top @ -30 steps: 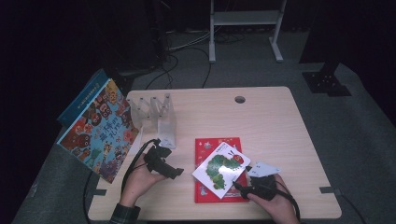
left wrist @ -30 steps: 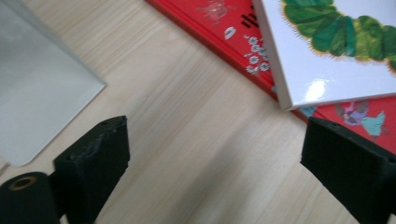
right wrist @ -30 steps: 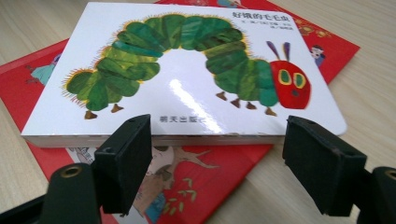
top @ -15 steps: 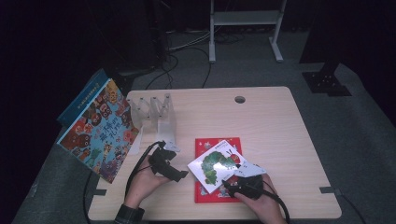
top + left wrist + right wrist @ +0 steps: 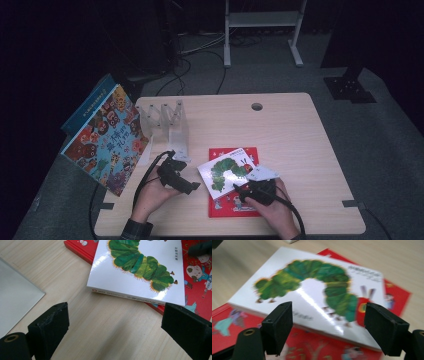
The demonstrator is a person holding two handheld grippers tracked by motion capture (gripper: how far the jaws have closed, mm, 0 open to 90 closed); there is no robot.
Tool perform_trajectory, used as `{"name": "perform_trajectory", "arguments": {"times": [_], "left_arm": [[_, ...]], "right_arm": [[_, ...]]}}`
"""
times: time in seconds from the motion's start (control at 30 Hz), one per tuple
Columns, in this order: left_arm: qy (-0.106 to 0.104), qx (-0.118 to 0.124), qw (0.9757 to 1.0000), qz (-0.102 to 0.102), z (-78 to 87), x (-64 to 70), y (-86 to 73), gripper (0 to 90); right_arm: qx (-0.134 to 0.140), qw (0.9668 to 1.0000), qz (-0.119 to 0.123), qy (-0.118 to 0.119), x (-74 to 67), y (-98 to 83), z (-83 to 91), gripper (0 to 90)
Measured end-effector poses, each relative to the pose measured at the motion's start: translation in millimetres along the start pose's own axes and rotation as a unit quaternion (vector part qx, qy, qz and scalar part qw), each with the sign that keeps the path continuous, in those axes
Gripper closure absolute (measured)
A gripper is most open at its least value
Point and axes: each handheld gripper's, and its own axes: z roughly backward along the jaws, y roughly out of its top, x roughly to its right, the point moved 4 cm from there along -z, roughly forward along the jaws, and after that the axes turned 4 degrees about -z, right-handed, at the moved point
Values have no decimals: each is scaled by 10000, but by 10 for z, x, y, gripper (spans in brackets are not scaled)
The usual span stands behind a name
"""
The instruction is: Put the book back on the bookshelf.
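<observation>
The white caterpillar book (image 5: pixel 229 173) lies askew on the red book (image 5: pixel 235 206), near the surface's (image 5: pixel 300 145) near edge. The right gripper (image 5: pixel 239 189) sits at its near right corner, fingers (image 5: pixel 279 325) apart and just closing, gripping nothing. The left gripper (image 5: pixel 192 187) rests left of it, fingers (image 5: pixel 50 327) wide open, empty.

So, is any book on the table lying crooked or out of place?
Yes. The white caterpillar book lies turned at an angle on the red book, and its left corner juts out past the red cover over the table. The big colourful book leans tilted at the table's left edge.
</observation>
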Motion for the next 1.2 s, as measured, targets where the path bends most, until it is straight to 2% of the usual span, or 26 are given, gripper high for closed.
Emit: {"name": "perform_trajectory", "arguments": {"times": [0.1,0.2,0.3,0.4,0.7,0.93,1.2], "left_arm": [[-6,-22,10000,-42,-27,5,5,71],[-33,-4,10000,-46,-41,13,12,71],[-39,-4,10000,-62,-47,11,4,71],[-50,-7,10000,-32,-46,6,-7,71],[-47,15,10000,2,-32,-15,-19,71],[-59,23,10000,46,-39,-41,-28,71],[-159,4,9999,59,-103,-53,-28,71]], "right_arm": [[19,9998,-130,-138,206,65,-11,231],[-22,9994,-346,-75,369,103,-82,232],[1,9990,-441,-38,472,123,-177,258],[-165,9984,-538,41,520,111,-299,256],[-232,9957,-775,440,459,123,-454,217],[-208,9951,-665,696,317,141,-498,216],[-209,9947,-507,868,181,168,-532,217]]}}
